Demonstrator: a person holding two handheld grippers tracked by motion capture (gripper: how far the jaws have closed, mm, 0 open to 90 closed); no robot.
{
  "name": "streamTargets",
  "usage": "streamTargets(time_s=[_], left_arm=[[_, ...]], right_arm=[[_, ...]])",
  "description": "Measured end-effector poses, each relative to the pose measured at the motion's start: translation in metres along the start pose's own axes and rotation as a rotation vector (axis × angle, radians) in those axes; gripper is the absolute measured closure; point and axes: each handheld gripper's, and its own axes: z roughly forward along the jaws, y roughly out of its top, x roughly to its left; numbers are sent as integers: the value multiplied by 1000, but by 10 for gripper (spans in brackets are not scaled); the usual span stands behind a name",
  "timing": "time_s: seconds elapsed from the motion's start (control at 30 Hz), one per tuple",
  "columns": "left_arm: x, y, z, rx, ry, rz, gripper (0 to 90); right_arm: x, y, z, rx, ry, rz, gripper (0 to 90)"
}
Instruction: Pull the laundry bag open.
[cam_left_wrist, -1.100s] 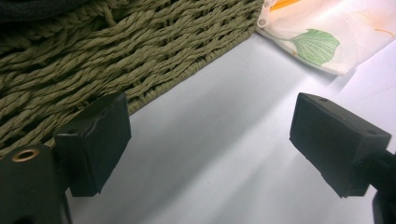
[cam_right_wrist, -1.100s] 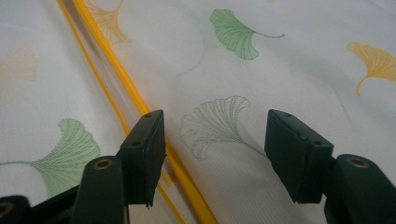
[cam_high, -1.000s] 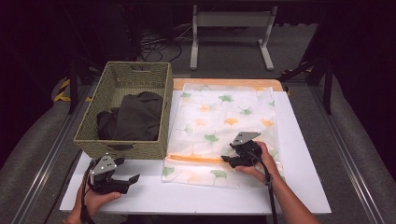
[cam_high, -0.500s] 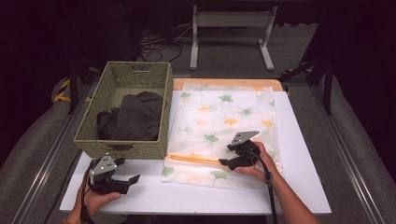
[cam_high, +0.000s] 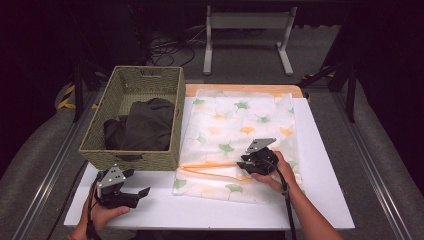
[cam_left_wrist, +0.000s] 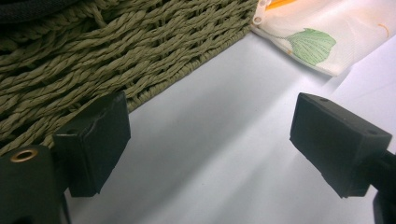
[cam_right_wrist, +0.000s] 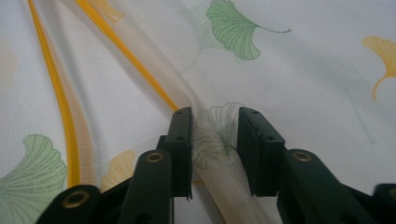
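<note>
Both grippers are black — the left gripper (cam_high: 131, 196) and right gripper (cam_high: 248, 163) each carry a grey three-cornered plate (cam_high: 260, 145) on top. Blocky matte pads (cam_left_wrist: 337, 142) end the fingers; behind them sit brass-ringed screw holes (cam_right_wrist: 154, 157). A black cable (cam_high: 286, 197) trails back from the fingers — both forearms are bare.

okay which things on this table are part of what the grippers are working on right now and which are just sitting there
In hand:
- mesh bag, white with ginkgo leaves
- its orange zipper
- right gripper, jaws just closing, a fold of mesh pinched between them

Lying about:
- wicker basket
- dark clothing inside it
- left gripper, open over the bare white table
</note>
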Motion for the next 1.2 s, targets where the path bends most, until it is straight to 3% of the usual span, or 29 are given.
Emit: streamTargets(time_s=[0.17, 0.37, 0.5, 0.63, 0.8, 1.2], left_arm=[[1, 0, 0, 4, 0, 10, 133], [2, 1, 1, -2, -6, -7, 134], [4, 2, 3, -5, -8, -7, 134], [3, 2, 3, -10, -13, -12, 133], [3, 3, 2, -15, -13, -14, 132], [6, 3, -9, -61, -2, -20, 126]], right_arm=[[1, 7, 4, 15, -54, -23, 876], [-1, 12, 9, 1, -107, -13, 888], [-9, 23, 3, -61, -145, 9, 890], [-17, 36, 0, -109, -156, 30, 890], [-19, 47, 0, -113, -172, 19, 890], [-15, 77, -31, -190, -220, -4, 890]])
